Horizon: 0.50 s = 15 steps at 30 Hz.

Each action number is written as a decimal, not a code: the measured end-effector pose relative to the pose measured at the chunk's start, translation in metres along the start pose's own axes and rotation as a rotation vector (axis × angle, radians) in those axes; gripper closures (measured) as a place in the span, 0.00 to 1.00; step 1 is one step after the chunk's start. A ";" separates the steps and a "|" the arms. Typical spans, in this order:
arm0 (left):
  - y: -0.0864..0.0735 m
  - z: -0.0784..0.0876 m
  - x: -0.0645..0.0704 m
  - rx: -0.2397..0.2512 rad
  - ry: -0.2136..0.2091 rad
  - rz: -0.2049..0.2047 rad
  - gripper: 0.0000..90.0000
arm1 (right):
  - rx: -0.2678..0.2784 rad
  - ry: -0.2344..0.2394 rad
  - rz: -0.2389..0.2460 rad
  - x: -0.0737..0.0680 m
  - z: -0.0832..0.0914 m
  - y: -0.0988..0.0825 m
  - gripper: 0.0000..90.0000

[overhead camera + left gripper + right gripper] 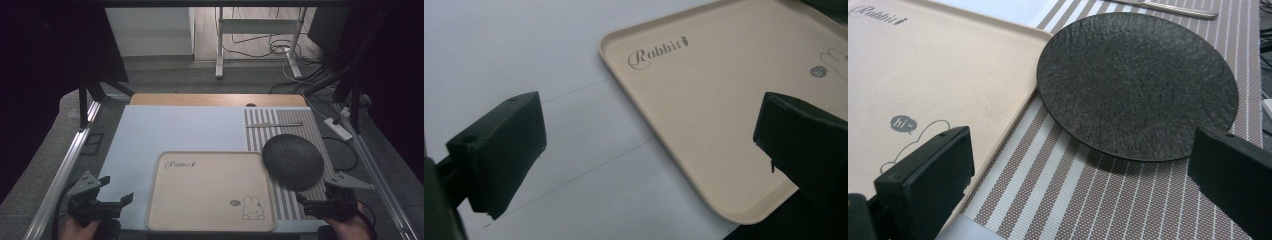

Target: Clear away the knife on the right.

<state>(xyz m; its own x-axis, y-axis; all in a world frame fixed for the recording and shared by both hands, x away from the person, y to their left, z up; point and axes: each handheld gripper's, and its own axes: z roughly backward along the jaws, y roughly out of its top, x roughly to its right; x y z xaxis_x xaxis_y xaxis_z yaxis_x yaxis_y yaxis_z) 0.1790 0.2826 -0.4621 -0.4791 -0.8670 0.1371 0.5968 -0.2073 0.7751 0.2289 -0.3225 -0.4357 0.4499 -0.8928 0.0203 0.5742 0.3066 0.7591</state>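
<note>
Beside tray (pixel 210 220) rim, plate (pixel 292 160) overlapping, right gripper (pixel 312 202) open

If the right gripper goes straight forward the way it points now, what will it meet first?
Probably the black round plate. The right gripper has open, empty jaws aimed over the striped placemat at the plate's near edge, though depth is hard to judge.
</note>
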 end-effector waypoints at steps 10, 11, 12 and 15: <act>0.000 0.000 -0.002 -0.003 -0.005 0.015 0.02 | -0.019 0.017 0.027 -0.002 -0.002 0.001 0.00; 0.000 0.000 -0.002 -0.004 -0.005 0.015 0.02 | -0.020 0.018 0.028 -0.002 -0.002 0.001 0.00; 0.000 0.000 -0.002 -0.004 -0.005 0.015 0.02 | -0.021 0.020 0.028 -0.002 -0.002 0.001 0.00; 0.000 0.000 -0.002 -0.004 -0.007 0.021 0.02 | -0.024 0.020 0.033 -0.003 -0.003 0.001 0.00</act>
<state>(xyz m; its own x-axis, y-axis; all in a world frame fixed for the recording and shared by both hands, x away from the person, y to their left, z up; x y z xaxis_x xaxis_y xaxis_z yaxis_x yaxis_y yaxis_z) 0.1801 0.2847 -0.4627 -0.4714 -0.8678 0.1575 0.6094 -0.1913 0.7695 0.2300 -0.3190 -0.4367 0.4824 -0.8754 0.0323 0.5750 0.3443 0.7422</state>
